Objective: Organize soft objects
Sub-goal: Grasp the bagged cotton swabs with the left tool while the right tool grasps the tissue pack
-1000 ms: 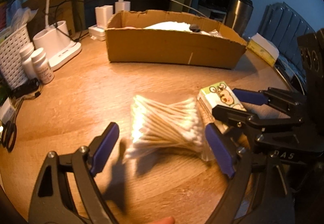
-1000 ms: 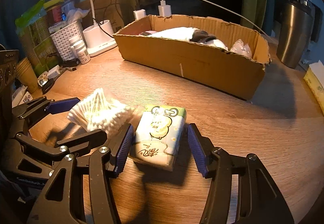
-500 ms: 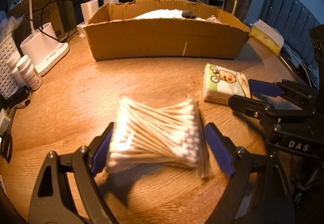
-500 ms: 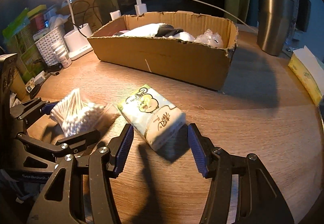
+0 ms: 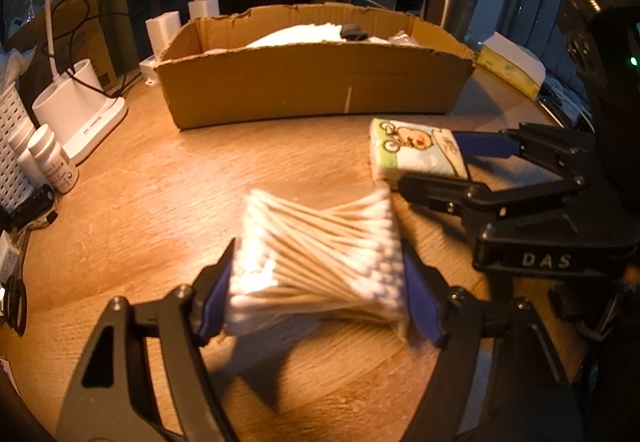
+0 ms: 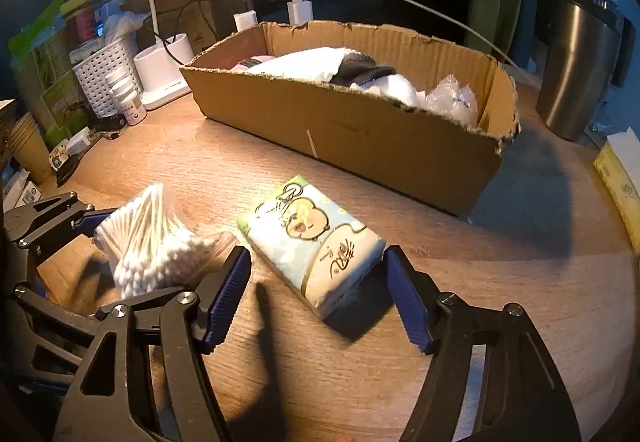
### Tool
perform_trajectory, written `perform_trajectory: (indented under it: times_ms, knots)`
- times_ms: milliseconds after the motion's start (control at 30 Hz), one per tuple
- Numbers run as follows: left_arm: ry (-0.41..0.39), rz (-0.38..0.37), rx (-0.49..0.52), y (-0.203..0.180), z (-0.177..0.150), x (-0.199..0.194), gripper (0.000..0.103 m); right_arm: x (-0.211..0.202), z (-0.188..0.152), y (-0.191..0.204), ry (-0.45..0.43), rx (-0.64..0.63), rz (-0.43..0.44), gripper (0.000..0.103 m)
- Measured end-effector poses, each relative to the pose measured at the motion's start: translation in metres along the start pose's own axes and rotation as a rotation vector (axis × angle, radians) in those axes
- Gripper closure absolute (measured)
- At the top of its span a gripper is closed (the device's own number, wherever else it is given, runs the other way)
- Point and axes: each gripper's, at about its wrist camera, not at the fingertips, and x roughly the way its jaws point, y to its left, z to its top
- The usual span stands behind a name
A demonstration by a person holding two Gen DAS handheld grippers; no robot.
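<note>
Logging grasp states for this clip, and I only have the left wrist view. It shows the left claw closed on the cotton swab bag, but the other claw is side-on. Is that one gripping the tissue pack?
Observer: No. The right claw is open. The tissue pack lies on the table between its pads, with the left pad clearly apart from it.
Operator: Is the pack square to the claw?
Observer: No, it lies diagonally, with one corner close to the right pad.
Operator: What sits at the box's right end?
Observer: A crinkled clear plastic bag, inside the cardboard box.
</note>
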Motion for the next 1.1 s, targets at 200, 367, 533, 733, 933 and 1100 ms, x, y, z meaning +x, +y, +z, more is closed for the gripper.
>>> perform_trajectory:
  times_ms: [200,367,533,733,933,1100]
  knots:
    - [-0.038,0.012,-0.018,0.007,0.000,-0.015,0.029,0.004,0.008,-0.002,-0.001,-0.035,-0.011,0.020]
    - [-0.066,0.033,-0.050,0.020,0.000,-0.026,0.029,0.014,0.017,-0.001,0.011,-0.061,-0.002,0.020]
    - [-0.093,0.038,-0.065,0.027,-0.002,-0.033,0.029,0.021,0.018,0.002,0.028,-0.057,0.007,0.040]
    - [-0.114,0.029,-0.060,0.026,-0.001,-0.037,0.029,0.014,0.015,0.002,0.018,-0.038,0.005,0.049]
    - [-0.143,0.033,-0.053,0.022,0.000,-0.046,0.029,-0.002,0.012,0.001,-0.015,-0.033,-0.025,0.049]
    - [-0.171,0.037,-0.053,0.019,0.001,-0.057,0.029,-0.021,0.008,0.002,-0.054,-0.019,-0.053,0.049]
